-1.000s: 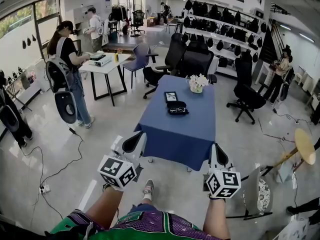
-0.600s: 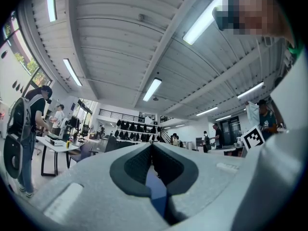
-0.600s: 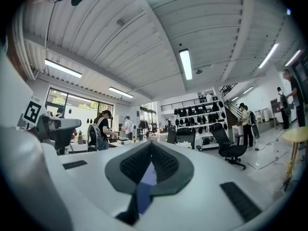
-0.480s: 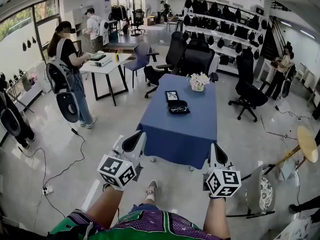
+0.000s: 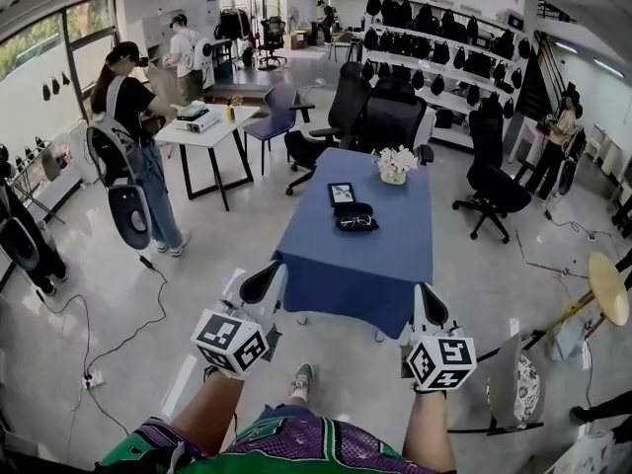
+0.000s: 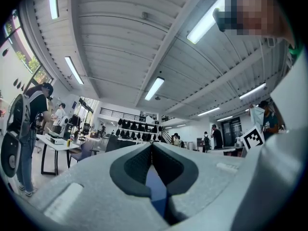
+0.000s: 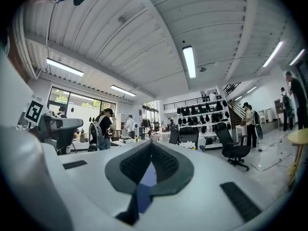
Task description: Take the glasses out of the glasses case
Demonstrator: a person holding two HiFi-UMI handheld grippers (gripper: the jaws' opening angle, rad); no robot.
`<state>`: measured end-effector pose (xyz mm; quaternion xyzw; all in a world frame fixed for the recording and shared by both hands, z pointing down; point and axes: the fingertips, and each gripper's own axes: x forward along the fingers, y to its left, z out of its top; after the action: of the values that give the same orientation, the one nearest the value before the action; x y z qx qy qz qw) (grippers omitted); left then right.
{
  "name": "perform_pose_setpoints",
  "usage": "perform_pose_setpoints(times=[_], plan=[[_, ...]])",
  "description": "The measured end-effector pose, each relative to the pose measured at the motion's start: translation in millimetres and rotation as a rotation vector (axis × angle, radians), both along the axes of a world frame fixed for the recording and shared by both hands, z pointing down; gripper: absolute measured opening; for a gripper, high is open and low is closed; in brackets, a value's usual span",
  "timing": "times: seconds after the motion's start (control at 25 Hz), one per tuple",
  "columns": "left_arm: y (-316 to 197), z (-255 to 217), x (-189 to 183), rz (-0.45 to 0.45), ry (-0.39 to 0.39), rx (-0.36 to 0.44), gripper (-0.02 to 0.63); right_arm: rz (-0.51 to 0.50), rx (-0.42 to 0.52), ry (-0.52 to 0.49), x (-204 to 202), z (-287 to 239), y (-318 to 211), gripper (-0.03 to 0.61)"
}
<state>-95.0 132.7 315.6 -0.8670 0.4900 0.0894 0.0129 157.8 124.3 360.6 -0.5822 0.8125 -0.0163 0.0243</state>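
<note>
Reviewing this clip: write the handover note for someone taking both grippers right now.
Left gripper: jaws together, empty, over the floor short of the blue table.
Right gripper: the same, jaws together, empty.
Things: the black glasses case lies mid-table with the glasses showing in it. A picture frame is just behind, and flowers farther back.
Done: nothing; neither gripper touches the case.
Left: step up, probably steady the case with one gripper, then lift the glasses out.

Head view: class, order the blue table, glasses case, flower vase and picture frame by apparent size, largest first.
1. blue table
2. glasses case and flower vase: about alike, so not ranked; the vase stands farther off
3. picture frame, smallest
</note>
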Motion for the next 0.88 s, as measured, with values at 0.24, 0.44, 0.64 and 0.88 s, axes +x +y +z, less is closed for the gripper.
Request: perform_pose_setpoints(times=[0.24,0.44,0.64,0.88], plan=[[-34.7,6.4,-10.5,-0.003,0.019,-0.018,0.017,-0.016,-0.015,0.039,-10.7,0.9,-23.5,0.005],[-65.7,16.3,-15.7,-0.003,0.027,-0.041,0.017,-0.008,-0.043,0.054,-8.5,11.7,-48.2,0.005],[-100.1,19.5,-13.4,0.006,0.031,-0.062,0.017,-0.014,-0.076,0.057,-11.5,16.4,-82.0,0.005],[-151.3,18.8,-14.7,0.019,0.026,-0.065,0.017,-0.016,-0.071,0.060,-17.0,10.2,-132.5,0.005]])
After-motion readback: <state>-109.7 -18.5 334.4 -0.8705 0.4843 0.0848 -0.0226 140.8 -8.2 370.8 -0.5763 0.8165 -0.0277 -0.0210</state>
